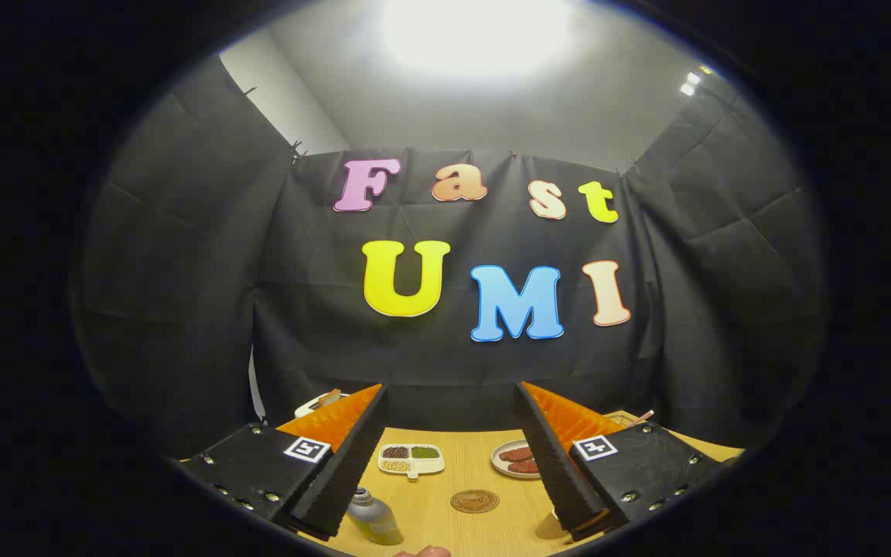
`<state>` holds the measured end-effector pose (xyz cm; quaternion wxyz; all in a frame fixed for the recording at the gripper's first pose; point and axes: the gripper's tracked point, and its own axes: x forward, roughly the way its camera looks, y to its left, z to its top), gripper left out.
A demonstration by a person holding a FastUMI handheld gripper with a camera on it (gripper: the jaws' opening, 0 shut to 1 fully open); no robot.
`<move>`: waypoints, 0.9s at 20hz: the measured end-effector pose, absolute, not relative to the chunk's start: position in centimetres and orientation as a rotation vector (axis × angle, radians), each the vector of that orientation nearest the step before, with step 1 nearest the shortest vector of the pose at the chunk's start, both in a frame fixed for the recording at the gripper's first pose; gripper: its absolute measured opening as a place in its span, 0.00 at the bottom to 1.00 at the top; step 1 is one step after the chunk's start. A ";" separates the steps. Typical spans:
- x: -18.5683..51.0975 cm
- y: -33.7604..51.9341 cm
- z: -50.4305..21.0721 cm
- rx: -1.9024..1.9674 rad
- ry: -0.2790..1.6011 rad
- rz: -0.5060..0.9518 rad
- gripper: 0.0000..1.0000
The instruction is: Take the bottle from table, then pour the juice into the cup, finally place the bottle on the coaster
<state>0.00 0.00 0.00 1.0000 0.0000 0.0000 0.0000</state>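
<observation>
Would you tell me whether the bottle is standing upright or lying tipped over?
Upright: the bottle stands on the table, capped end up, beside the open gripper's left finger, not between the fingers.

The gripper point(453, 410) hangs above the wooden table point(445, 526) with its fingers spread wide and nothing between them. Open tabletop lies ahead around the round coaster point(474, 501). The grey bottle point(374, 517) stands just inside the left finger, close to it. Farther back a divided snack tray point(411, 459) and a plate of food point(517, 459) block the way toward the booth wall
</observation>
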 end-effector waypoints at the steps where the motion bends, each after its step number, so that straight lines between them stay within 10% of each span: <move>1: 0.0 0.0 0.0 0.001 -0.001 0.000 0.98; 18: -0.5 0.3 -0.3 -0.003 -0.004 0.039 0.98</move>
